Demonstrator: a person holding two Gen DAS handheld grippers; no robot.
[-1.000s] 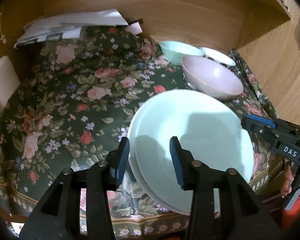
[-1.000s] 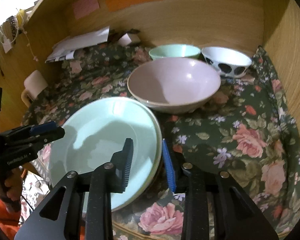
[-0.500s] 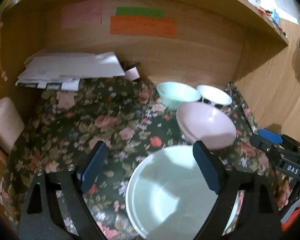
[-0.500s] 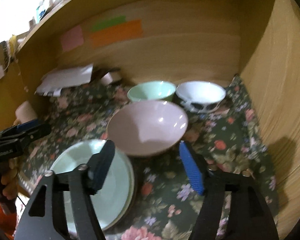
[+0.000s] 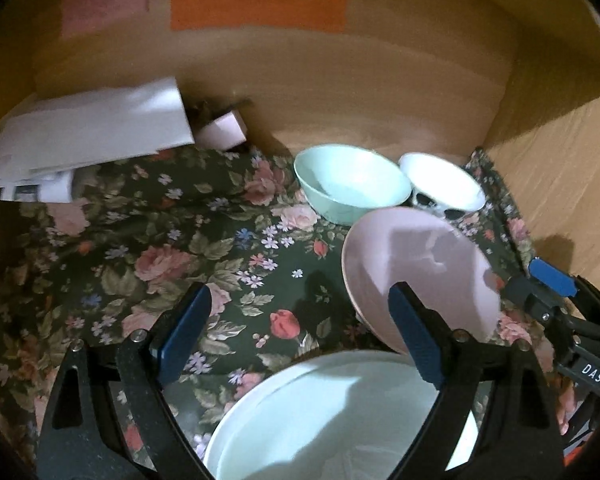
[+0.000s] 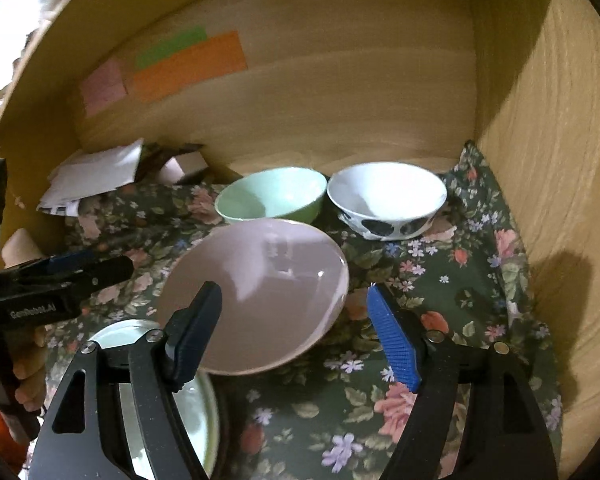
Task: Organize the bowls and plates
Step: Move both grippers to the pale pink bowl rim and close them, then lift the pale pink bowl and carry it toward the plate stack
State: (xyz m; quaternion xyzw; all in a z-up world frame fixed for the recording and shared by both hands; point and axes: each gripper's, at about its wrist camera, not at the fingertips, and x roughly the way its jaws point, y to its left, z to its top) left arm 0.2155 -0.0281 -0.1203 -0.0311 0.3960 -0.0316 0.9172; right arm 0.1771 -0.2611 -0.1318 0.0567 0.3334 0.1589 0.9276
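The left hand-held gripper stands wide and empty above the mint plates, their rim just below its fingertips. The right hand-held gripper, jaws just opened further, is half-wide and empty, framing the pink bowl. Likely next: lower squarely over 1 rim edge before closing.

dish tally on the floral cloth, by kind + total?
Bowls: 3 — mint bowl, white bowl with dark spots, pink bowl.
Plates: 2 — a stack of pale green plates; two rims show, nothing beyond them can be told.
Total: 5 dishes.
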